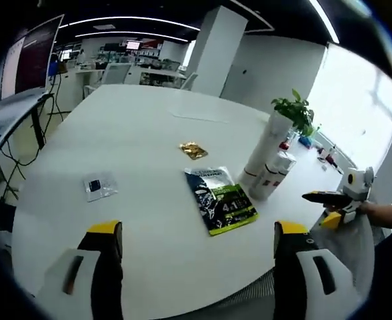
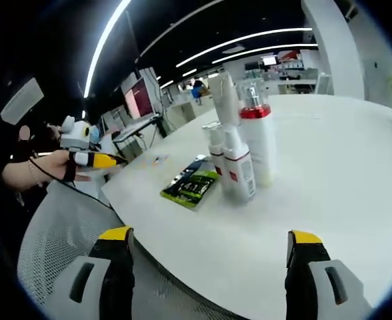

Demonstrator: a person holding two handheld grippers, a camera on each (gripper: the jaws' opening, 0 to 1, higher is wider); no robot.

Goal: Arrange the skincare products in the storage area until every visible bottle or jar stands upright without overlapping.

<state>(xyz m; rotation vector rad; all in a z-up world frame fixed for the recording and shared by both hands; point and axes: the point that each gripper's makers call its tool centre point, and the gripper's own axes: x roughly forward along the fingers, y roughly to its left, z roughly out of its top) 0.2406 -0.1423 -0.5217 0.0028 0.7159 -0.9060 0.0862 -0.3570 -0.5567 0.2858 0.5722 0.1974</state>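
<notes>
I see upright bottles (image 2: 239, 150) at 12 o'clock from my nearer right gripper (image 2: 209, 267); both grippers' jaws open, empty.

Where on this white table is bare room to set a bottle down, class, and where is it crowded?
Free: the broad white table beyond the gold foil sachet, and the stretch between the clear packet and green-black pouch. Crowded: around the upright white bottles, with the pouch alongside.
</notes>
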